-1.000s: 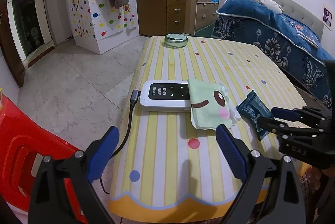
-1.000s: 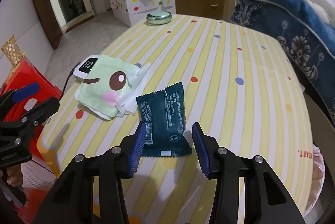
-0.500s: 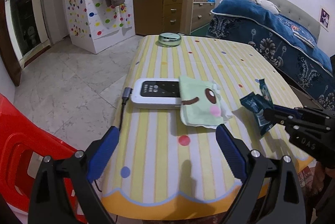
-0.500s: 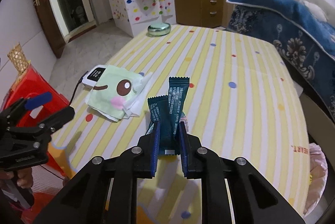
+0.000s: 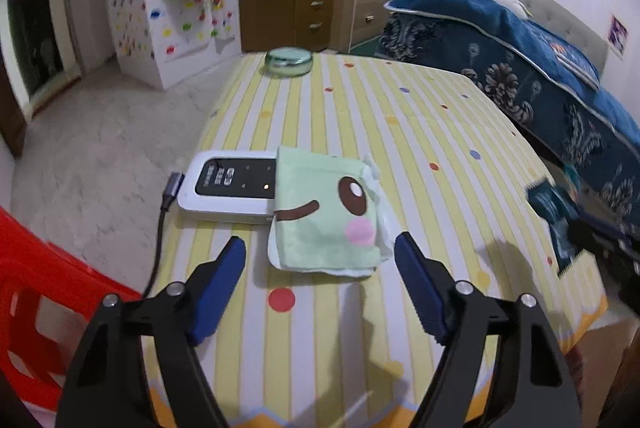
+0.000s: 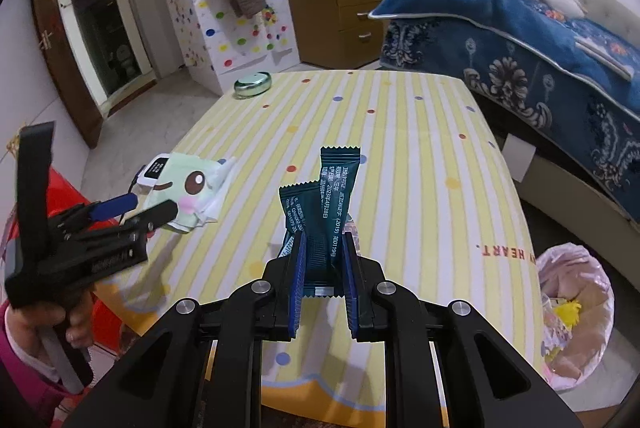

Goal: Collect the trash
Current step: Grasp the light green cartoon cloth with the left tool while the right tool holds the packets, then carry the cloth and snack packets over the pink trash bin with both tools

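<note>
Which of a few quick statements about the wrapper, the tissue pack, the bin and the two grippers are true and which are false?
1. The right gripper is shut on the dark green wrapper. True.
2. The left gripper grips the green tissue pack. False: its fingers stand open either side of the pack, having just been closing.
3. The tissue pack partly covers the white device. True.
4. The bin with the pink liner stands on the table. False: it is on the floor beside it.

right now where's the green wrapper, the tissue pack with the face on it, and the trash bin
dark green wrapper [image 6: 334, 203]: right wrist view, on its printed face above the pads.
tissue pack [image 5: 324, 224]: left wrist view, middle of the green cartoon face.
trash bin [image 6: 576, 312]: right wrist view, on its pink liner bag.
</note>
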Action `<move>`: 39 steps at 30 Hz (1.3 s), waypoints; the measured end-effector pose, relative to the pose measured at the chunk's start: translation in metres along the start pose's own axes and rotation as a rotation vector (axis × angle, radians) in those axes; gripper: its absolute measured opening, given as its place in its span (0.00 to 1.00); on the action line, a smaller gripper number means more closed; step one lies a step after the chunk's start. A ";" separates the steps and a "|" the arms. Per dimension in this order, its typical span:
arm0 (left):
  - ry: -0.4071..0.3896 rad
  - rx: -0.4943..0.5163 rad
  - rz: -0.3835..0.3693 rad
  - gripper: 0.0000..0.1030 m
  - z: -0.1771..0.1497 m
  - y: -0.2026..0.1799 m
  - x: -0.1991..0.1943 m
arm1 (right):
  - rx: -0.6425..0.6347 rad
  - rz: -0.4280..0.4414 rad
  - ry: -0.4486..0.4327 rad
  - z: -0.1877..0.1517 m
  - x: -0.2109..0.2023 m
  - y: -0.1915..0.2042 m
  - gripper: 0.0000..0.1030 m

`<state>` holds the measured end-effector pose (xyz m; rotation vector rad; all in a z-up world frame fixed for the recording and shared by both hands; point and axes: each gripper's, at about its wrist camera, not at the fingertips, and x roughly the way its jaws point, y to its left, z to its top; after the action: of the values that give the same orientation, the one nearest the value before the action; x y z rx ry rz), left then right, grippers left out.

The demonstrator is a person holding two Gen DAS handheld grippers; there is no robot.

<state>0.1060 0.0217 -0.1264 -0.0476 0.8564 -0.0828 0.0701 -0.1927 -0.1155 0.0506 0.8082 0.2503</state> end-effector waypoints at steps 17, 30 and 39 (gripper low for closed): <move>-0.031 -0.029 -0.178 0.03 -0.002 -0.002 -0.021 | -0.002 0.002 -0.025 -0.007 -0.018 -0.003 0.17; -0.082 0.177 -0.211 0.03 -0.030 -0.061 -0.070 | 0.031 -0.012 -0.050 -0.017 -0.039 -0.024 0.17; -0.106 0.311 -0.269 0.03 -0.028 -0.117 -0.074 | 0.115 -0.077 -0.089 -0.033 -0.065 -0.067 0.17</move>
<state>0.0301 -0.0879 -0.0804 0.1239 0.7199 -0.4610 0.0167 -0.2754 -0.1015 0.1372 0.7337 0.1275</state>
